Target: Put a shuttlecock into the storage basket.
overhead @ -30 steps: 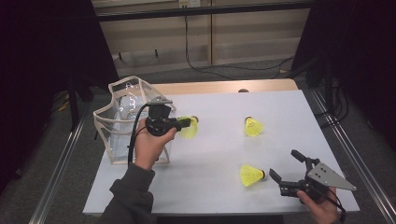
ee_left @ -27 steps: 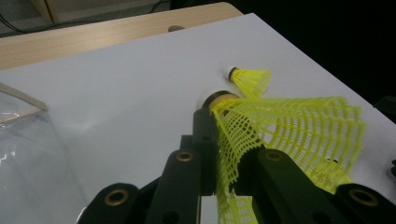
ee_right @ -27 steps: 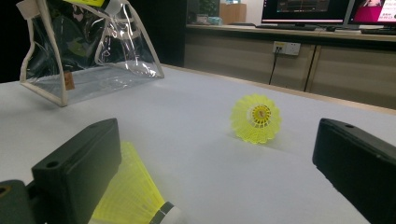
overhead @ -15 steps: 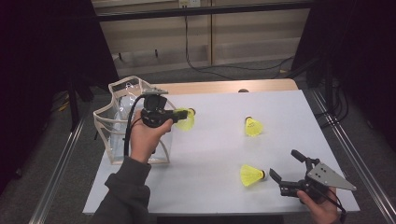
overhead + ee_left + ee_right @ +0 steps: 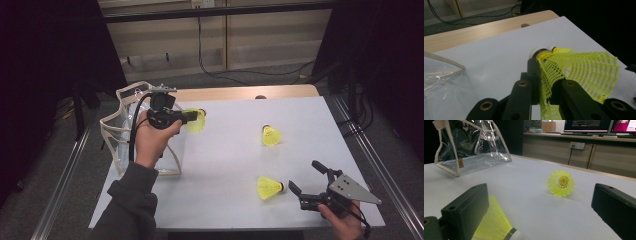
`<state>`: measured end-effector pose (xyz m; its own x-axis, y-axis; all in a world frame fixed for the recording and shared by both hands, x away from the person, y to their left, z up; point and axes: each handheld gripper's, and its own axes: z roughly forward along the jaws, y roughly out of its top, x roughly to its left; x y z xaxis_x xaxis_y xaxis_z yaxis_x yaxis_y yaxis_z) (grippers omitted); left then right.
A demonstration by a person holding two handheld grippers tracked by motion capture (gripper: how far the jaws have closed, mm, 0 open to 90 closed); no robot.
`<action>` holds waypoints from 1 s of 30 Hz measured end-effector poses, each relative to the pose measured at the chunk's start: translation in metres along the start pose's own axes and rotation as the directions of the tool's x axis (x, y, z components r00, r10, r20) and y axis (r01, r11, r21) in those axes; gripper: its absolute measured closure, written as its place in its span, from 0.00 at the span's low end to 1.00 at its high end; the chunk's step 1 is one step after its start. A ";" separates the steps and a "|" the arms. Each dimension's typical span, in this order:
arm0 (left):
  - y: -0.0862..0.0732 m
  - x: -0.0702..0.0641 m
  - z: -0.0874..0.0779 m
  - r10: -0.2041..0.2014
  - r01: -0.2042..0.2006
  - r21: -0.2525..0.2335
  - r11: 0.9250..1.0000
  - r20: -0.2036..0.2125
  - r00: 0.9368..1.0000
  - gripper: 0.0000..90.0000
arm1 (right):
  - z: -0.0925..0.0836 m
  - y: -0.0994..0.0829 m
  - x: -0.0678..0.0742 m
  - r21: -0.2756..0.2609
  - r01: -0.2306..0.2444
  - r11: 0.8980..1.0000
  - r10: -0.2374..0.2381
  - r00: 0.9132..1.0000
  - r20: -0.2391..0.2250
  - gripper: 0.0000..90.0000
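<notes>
Left claw (image 5: 192, 117) pinches meshed yellow plastic shuttlecock (image 5: 196, 121).

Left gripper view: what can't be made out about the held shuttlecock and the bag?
- Held shuttlecock: lower skirt hidden between the left claw jaws; bottom edge cuts it off.
- Clear bag: cut off by the left edge; contents unreadable through glare.
- High view: its cork hidden behind the skirt.

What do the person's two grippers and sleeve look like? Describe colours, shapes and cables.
Both grippers are black with two blocky jaws. The left gripper trails a black cable and has round brass-coloured pivot holes. The right gripper carries a grey three-cornered plate with small holes. The left arm wears a grey-green sleeve with a ribbed cuff.
</notes>
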<state>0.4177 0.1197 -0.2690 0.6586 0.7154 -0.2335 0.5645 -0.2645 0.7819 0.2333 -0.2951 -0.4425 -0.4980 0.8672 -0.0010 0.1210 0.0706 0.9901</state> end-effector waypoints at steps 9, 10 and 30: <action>0.005 0.006 -0.003 -0.009 0.009 -0.003 1.000 -0.010 1.000 0.93 | 0.000 0.000 0.000 -0.002 -0.002 1.000 0.002 1.000 0.000 0.01; 0.006 0.006 -0.003 -0.010 0.010 -0.004 1.000 -0.010 1.000 0.93 | 0.000 0.000 0.000 -0.001 -0.002 1.000 0.002 1.000 0.000 0.01; 0.016 0.027 -0.016 -0.043 0.041 -0.027 0.999 -0.054 0.998 0.93 | 0.000 0.000 0.000 -0.002 -0.002 1.000 0.002 1.000 0.000 0.01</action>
<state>0.4365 0.1448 -0.2532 0.6063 0.7596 -0.2353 0.5773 -0.2169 0.7872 0.2332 -0.2949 -0.4423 -0.4979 0.8672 0.0014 0.1203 0.0675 0.9904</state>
